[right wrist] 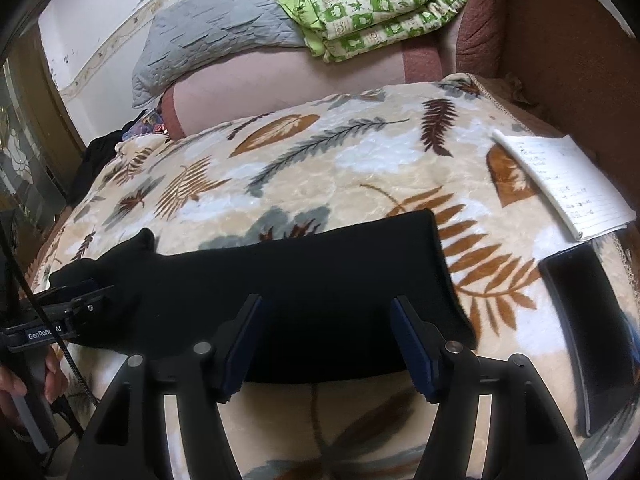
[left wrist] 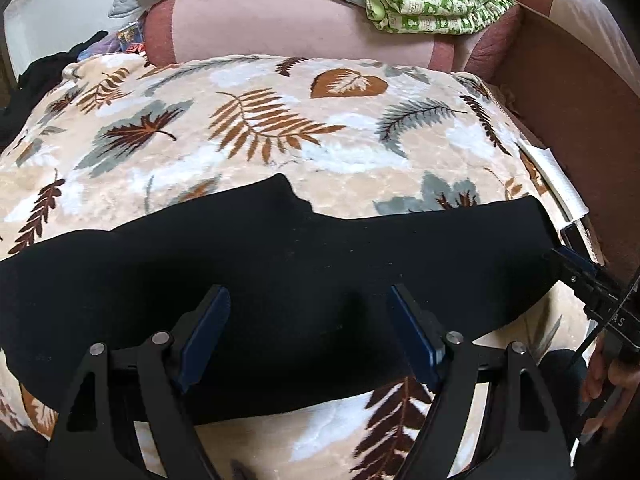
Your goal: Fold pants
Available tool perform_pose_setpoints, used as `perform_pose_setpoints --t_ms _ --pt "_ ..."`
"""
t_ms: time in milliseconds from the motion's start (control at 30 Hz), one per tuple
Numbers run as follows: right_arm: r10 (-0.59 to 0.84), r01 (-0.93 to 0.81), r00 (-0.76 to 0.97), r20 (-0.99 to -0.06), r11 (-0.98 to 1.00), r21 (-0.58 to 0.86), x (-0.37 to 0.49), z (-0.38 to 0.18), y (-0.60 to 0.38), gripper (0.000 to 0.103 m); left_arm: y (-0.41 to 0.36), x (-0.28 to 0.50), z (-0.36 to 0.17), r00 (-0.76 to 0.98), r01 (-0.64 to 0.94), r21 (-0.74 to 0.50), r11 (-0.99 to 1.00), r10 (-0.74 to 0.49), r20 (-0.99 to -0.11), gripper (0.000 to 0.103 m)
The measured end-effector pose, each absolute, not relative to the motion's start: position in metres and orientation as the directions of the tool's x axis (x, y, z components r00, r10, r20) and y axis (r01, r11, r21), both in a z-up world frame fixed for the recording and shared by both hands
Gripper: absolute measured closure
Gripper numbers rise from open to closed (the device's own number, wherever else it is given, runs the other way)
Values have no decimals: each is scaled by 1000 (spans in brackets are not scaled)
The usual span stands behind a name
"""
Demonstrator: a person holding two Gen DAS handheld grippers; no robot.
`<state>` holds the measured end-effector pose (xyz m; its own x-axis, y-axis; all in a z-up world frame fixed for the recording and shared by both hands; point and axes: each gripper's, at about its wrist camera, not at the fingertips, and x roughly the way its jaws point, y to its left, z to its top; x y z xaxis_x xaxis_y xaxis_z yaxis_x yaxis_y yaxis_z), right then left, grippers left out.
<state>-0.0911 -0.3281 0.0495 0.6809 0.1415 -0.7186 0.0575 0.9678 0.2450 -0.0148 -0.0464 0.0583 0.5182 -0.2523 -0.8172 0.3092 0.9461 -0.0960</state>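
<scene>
A pair of black fabric pants point(left wrist: 280, 272) lies flat as a long band across a beige plush blanket printed with brown and grey leaves point(left wrist: 256, 128), which covers a bed or sofa seat. In the left wrist view the band runs from the left edge to a squared end at the right; in the right wrist view that end point(right wrist: 432, 264) sits near the middle of the blanket, with a small bump of cloth rising at the far left.

The left hand-held gripper point(left wrist: 308, 312) hangs over the middle of the pants with its blue-padded fingers point(left wrist: 208, 332) set wide apart and nothing between them. The right hand-held gripper point(right wrist: 326, 324) stands over the near edge of the pants close to the squared end, its jaws also apart and empty; whether the pads touch the cloth cannot be told.

To the right of the pants lie a white lined notebook point(right wrist: 568, 184) and a black flat phone point(right wrist: 588, 332). Behind the blanket runs a pink cushion backrest point(left wrist: 288, 28), on which a grey quilted cover point(right wrist: 216, 36) and a green-and-white patterned folded quilt point(right wrist: 376, 4) rest.
</scene>
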Motion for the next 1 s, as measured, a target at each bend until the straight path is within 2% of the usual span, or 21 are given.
perform_pose_setpoints --t_ms 333,667,1000 --pt "148 37 670 -728 972 232 -89 47 -315 36 -28 -17 53 513 273 -108 956 -239 -824 23" --pt "86 119 661 -745 969 217 -94 44 -341 36 1 -6 47 506 197 -146 969 -228 -832 23" --pt "48 185 648 -761 958 218 -103 42 -362 36 -29 -9 55 483 303 -181 936 -314 -818 23"
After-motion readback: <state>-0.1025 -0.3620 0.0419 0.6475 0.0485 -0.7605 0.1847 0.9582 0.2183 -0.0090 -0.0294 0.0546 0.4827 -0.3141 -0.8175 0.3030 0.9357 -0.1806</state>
